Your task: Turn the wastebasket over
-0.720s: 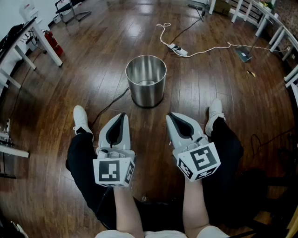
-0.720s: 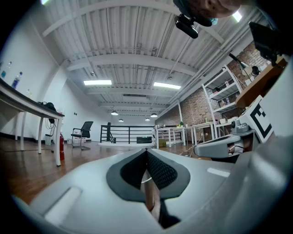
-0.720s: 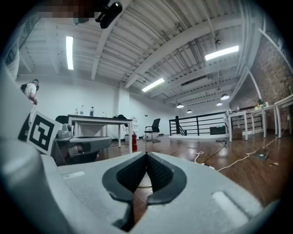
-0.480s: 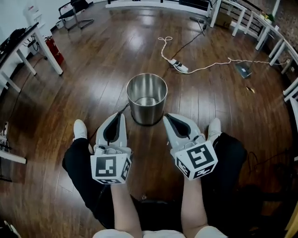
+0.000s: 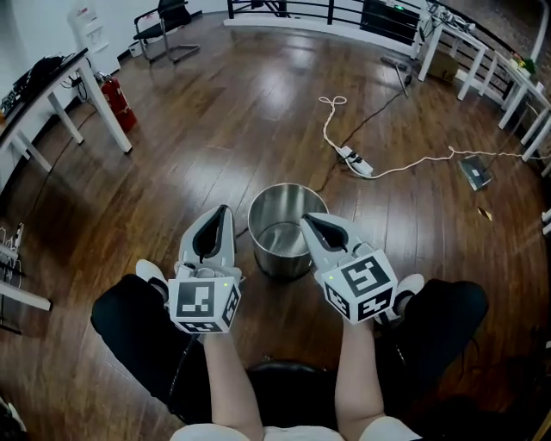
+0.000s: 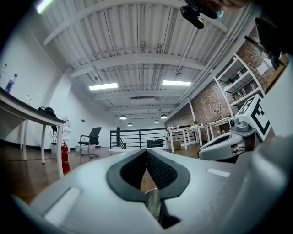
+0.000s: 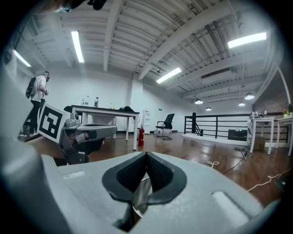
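A shiny steel wastebasket [image 5: 282, 226] stands upright, open end up, on the dark wooden floor between the person's knees. My left gripper [image 5: 225, 209] hovers just left of its rim, shut with nothing in it. To the right of the rim my right gripper [image 5: 303, 219] is also shut and empty. In the left gripper view the pads of the left gripper [image 6: 147, 151] meet, and a sliver of the wastebasket [image 6: 154, 201] shows below them. The right gripper view has the right gripper [image 7: 146, 155] closed the same way above the steel of the wastebasket [image 7: 141, 195].
A white power strip [image 5: 357, 162] with a looped cable lies on the floor beyond the basket. A table leg and a red fire extinguisher [image 5: 120, 99] stand at the left, an office chair [image 5: 172, 19] at the back, white tables [image 5: 482, 60] at the right. A person [image 7: 37, 100] stands far off.
Both grippers have come forward from short of the basket to flank its rim, and the basket now sits closer to the person's legs in the head view. Both jaws stayed shut.
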